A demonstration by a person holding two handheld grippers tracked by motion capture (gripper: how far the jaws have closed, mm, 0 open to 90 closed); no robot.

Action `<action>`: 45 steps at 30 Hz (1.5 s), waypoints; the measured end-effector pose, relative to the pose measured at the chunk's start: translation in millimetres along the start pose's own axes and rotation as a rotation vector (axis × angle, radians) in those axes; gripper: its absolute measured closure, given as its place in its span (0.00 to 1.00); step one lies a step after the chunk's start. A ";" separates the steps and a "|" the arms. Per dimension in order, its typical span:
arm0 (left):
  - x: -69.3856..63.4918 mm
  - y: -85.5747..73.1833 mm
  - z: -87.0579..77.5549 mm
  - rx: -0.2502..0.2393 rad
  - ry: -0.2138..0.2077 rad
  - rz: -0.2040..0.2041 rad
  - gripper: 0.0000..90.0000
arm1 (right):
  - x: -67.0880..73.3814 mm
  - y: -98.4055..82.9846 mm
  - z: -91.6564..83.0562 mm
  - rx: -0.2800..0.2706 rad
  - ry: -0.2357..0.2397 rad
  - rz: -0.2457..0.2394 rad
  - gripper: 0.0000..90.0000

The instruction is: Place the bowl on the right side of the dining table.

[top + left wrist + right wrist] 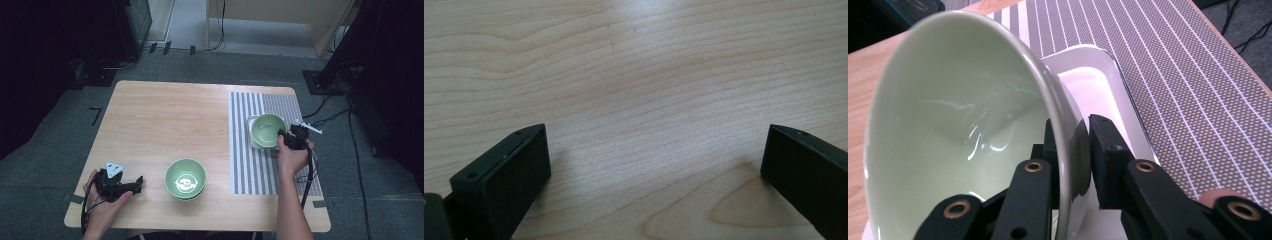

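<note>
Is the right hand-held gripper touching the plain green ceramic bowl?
Touching: in the right gripper view, the right hand-held gripper straddles the plain green ceramic bowl; its inner jaw meets the wall.

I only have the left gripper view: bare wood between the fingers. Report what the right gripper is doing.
Observer: The right gripper has its fingers on either side of a green bowl's rim.
Operator: Say what's under it.
Observer: A white tray, lying on a striped mat.
Operator: Name what's nearest my left gripper.
Observer: A second green bowl stands on the wood beside the left gripper, apart from it.
</note>
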State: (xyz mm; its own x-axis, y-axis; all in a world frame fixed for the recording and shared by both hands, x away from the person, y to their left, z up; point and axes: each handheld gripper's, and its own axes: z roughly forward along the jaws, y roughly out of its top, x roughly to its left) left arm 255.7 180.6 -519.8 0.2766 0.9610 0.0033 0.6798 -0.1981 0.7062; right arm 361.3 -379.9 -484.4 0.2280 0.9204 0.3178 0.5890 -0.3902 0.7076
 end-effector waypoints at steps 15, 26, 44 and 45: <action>0.0 0.0 0.0 0.000 0.000 0.000 0.00 | -9.2 2.3 9.4 0.020 -0.009 0.078 0.84; 0.0 0.0 0.0 0.000 0.000 0.000 0.00 | -11.7 2.9 13.2 0.049 0.007 0.112 0.80; 0.0 0.0 0.0 0.000 0.000 0.000 0.00 | 0.0 4.6 -3.7 -0.046 -0.042 -0.006 0.17; 0.0 0.0 0.0 0.000 0.000 0.000 0.00 | -0.5 4.5 -6.1 -0.064 -0.058 -0.001 0.17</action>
State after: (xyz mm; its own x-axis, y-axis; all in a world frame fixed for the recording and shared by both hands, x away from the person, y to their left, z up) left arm 255.7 180.6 -519.8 0.2769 0.9609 0.0035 0.6799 -0.1985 0.7059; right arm 359.1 -382.3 -477.6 0.2734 0.9199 0.2810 0.5386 -0.3885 0.7476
